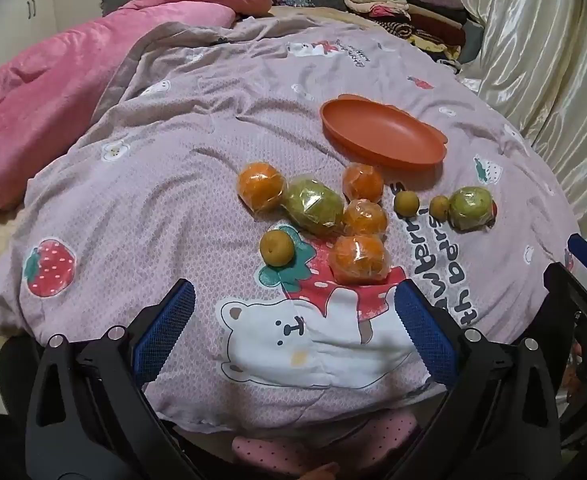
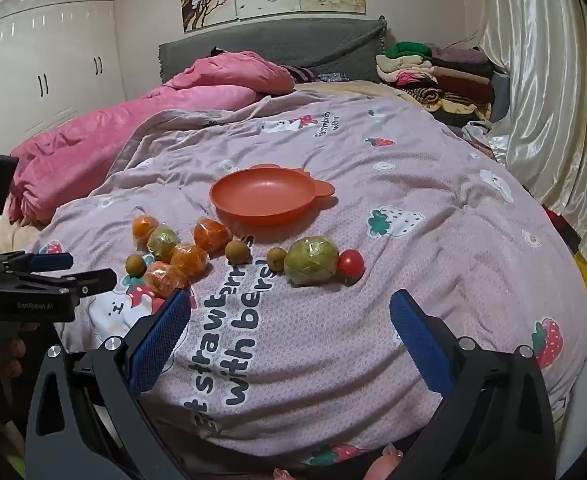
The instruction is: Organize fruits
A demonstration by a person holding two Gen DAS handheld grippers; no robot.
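Observation:
An empty orange plate (image 1: pixel 381 136) (image 2: pixel 263 196) lies on the purple quilt (image 1: pixel 197 128) (image 2: pixel 413 240). In front of it are several plastic-wrapped oranges (image 1: pixel 359 258) (image 2: pixel 164 278), two wrapped green fruits (image 1: pixel 313 204) (image 2: pixel 311 261), three small brown fruits (image 1: pixel 277 247) (image 2: pixel 238 250) and a red tomato (image 2: pixel 350 263). My left gripper (image 1: pixel 293 300) is open just short of the nearest orange, nothing between its blue pads. My right gripper (image 2: pixel 290 310) is open in front of the green fruit and tomato, holding nothing.
A pink blanket (image 1: pixel 53 92) (image 2: pixel 105 132) is bunched at the left. Folded clothes (image 1: pixel 405 12) (image 2: pixel 433 76) are stacked at the far right by a shiny curtain (image 2: pixel 545 92). The grey headboard (image 2: pixel 277 44) and white wardrobes (image 2: pixel 49 64) stand behind the bed.

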